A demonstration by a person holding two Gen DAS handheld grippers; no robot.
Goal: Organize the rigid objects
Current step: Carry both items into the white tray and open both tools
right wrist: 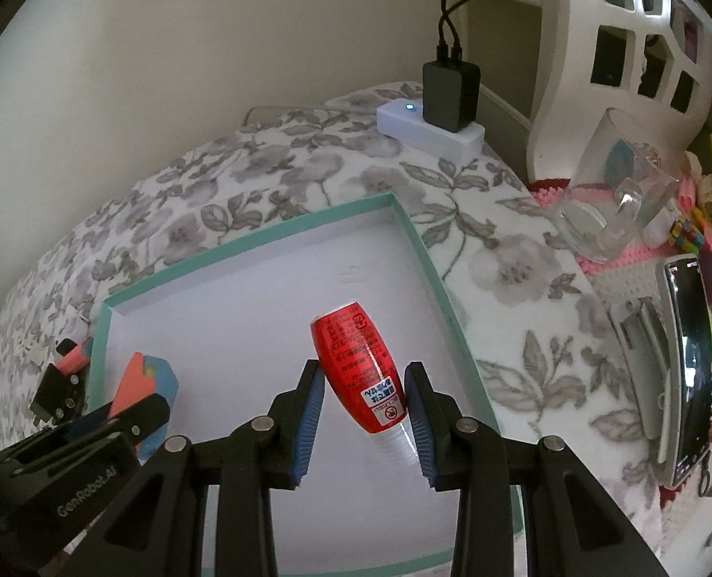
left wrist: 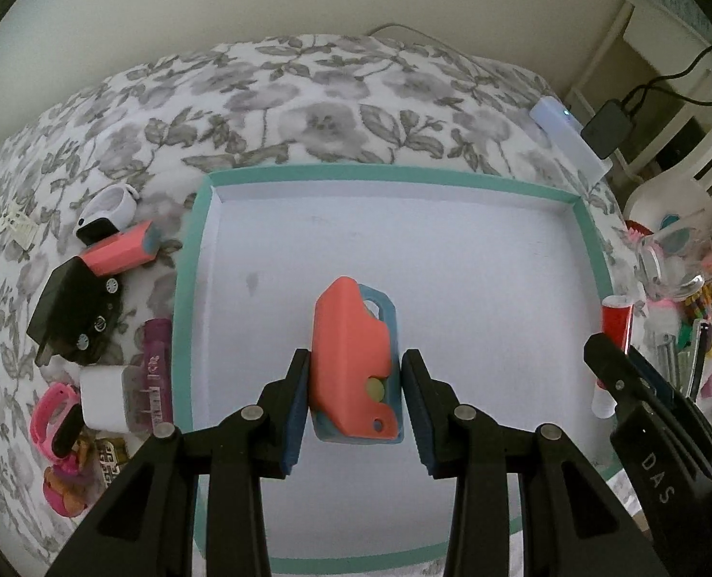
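Each gripper carries one thing above the single teal tray [left wrist: 190, 288]: the left gripper [left wrist: 354, 404] has its jaws pinching the coral-and-blue toy [left wrist: 346, 360], whose long axis runs straight out ahead between the jaws. The right gripper [right wrist: 361, 413] has its jaws pinching the red tube [right wrist: 356, 360], which leans up and to the left away from the jaws. The white floor of the tray lies directly beneath both pairs of jaws, so I judge the coming move is only to lower and let go.
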